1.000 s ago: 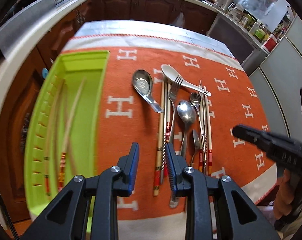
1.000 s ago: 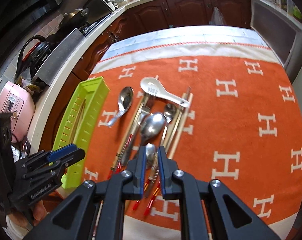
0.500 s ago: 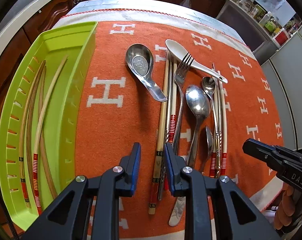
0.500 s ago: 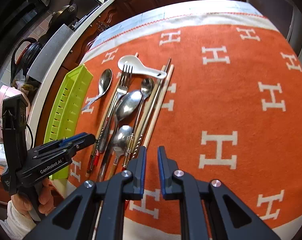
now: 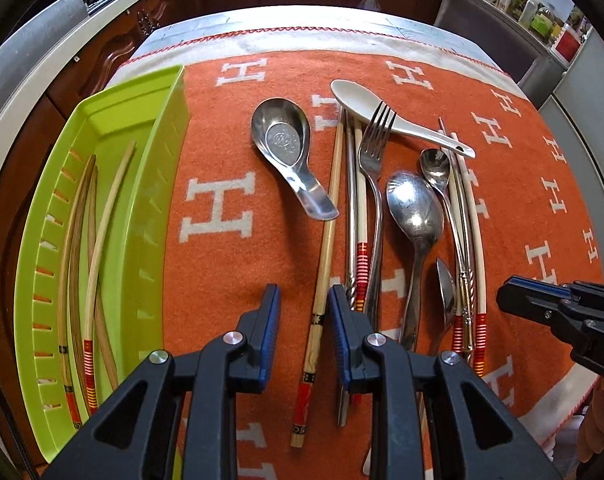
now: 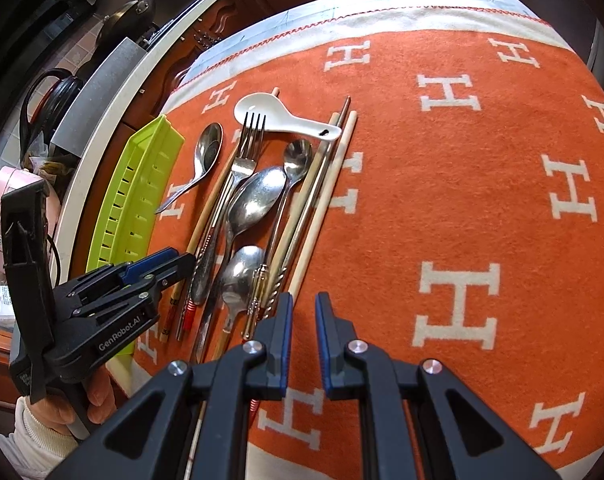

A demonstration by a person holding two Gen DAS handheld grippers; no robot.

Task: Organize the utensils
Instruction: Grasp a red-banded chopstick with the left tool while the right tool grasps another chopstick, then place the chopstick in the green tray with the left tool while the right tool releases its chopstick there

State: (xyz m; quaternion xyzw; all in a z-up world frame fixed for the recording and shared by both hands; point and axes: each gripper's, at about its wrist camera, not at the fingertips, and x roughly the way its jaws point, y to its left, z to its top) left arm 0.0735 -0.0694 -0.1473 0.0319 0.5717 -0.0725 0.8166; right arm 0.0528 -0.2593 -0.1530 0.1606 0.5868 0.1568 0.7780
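One chopstick [image 5: 322, 268] is straddled by the spread left tool [image 5: 300, 312], to be pinched and carried to the tray [image 5: 150, 184] leftward; the right tool [image 6: 303, 312], slightly parted, is empty.

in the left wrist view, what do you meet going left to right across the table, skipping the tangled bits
green tray with chopsticks inside → steel soup spoon → lone bamboo chopstick → fork → large steel spoon → right gripper

five spoons [image 5: 413, 212], one fork [image 5: 371, 152], one tray [image 5: 102, 120]
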